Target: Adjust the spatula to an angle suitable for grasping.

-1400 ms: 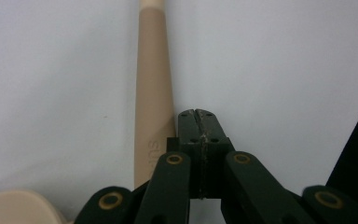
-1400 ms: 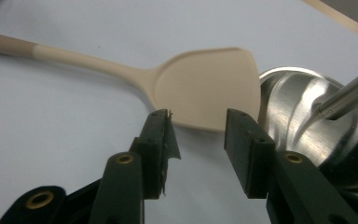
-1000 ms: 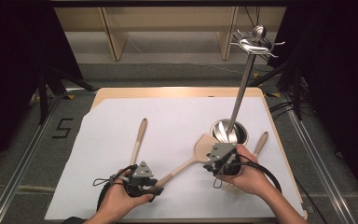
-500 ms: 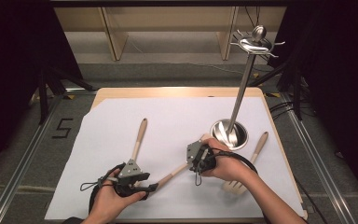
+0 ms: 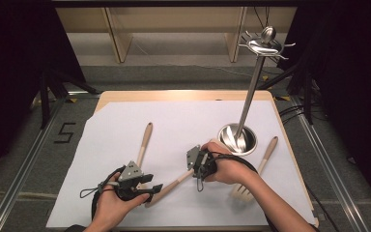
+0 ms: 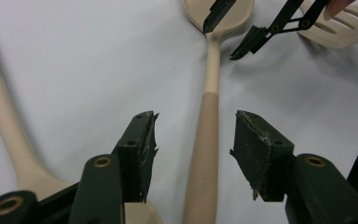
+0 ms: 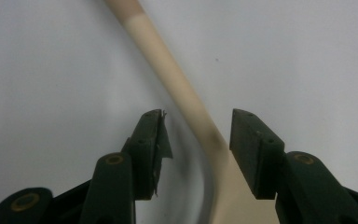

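You are bracketing the middle spoon [image 5: 171,186] near the table's [image 5: 183,96] front edge with both tools: your left gripper [image 6: 193,144] is standing open astride its handle, and your right gripper [image 7: 196,135] is open over its neck. If you are closing both unevenly, the spoon is likely twisting or skidding across the white sheet [image 5: 183,125] toward the slotted spatula [image 5: 253,169] beside it.
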Demonstrator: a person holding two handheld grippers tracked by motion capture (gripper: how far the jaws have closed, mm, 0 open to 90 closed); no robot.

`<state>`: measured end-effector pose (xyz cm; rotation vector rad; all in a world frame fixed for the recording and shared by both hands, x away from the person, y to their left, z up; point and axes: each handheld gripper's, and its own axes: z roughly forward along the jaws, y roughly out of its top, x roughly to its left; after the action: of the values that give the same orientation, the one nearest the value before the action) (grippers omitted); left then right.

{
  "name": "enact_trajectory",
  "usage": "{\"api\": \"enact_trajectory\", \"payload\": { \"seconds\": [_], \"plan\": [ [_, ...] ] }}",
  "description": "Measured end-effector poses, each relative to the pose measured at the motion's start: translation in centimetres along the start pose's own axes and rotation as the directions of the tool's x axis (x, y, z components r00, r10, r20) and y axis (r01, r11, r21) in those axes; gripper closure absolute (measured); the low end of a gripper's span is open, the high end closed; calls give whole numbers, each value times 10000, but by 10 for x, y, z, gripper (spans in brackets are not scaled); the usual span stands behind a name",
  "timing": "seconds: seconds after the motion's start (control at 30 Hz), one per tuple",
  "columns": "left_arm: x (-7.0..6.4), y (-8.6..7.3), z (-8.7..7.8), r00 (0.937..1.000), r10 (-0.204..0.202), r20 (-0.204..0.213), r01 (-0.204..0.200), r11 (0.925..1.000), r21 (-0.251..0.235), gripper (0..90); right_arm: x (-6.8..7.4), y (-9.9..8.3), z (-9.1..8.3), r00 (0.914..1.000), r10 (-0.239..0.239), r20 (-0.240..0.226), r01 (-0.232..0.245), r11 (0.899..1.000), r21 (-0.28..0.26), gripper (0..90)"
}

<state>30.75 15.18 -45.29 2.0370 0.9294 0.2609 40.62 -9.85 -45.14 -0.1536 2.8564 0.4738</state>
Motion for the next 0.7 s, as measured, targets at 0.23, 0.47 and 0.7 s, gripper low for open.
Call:
{"api": "enact_trajectory", "payload": {
  "seconds": [0.23,0.47,0.7],
  "plan": [
    [2,1,0,9999,30,99,-30,10000,67,481,-6,9,13,9977,-661,-163,667,9969,422,556],
    [0,2,-2,10000,12,27,-11,9995,-304,493,-5,12,13,9946,-1005,-241,1017,9934,525,674],
    [-3,11,-17,9977,92,-678,-218,9819,-1880,495,0,10,11,9961,-853,203,839,9946,607,773]
  ]
}}
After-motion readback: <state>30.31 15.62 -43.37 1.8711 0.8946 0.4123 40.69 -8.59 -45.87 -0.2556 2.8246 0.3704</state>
